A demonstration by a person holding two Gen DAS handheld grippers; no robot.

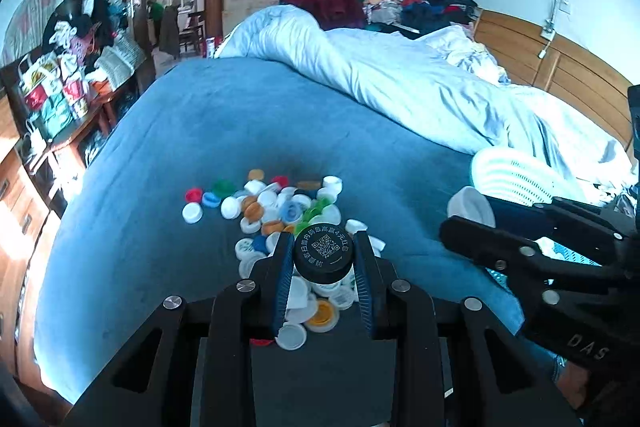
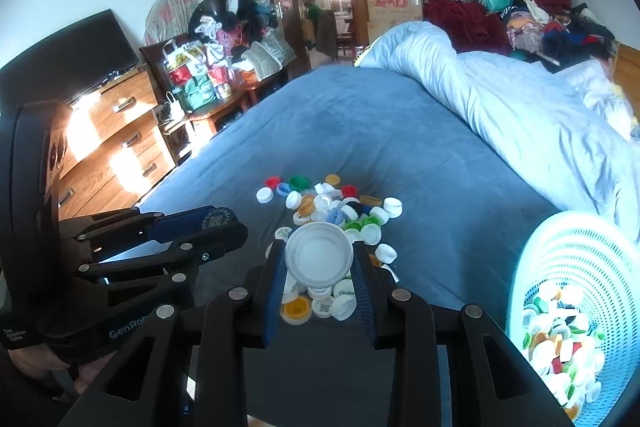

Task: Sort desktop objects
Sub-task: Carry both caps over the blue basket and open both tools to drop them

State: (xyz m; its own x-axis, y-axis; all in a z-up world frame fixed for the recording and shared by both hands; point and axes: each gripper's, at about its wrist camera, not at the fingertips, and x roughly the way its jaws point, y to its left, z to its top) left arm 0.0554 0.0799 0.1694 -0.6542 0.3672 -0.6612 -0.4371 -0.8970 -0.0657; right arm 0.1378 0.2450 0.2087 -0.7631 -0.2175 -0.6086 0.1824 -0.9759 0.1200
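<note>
Jaws of the left gripper [image 1: 324,259] pinch a black bottle cap [image 1: 324,254] between blue ribbed pads, its flat top, printed with a square code and a ring of white characters, turned toward the lens; jaws of the right gripper [image 2: 319,263] likewise pinch a white cap [image 2: 319,254], its hollow underside facing the lens. Both grippers are raised above a blue bedsheet [image 1: 168,155], and each is visible from the other's camera: the right one enters at the right edge of the left wrist view, carrying its white cap, and the left one enters at the left edge of the right wrist view, a hand [image 2: 36,367] partly visible at its handle. Beneath the fingers lies a loose pile of bottle caps [image 2: 332,215] on the sheet, mostly white, with orange, green, blue, red and yellow ones mixed in; a few lie just apart from the main heap on its left side. To the right of the pile stands a white perforated basket [image 2: 576,259], tilted toward the camera and already holding many caps. A rumpled pale blue duvet [image 1: 400,83] covers the far right part of the bed, with heaped clothing behind it.
</note>
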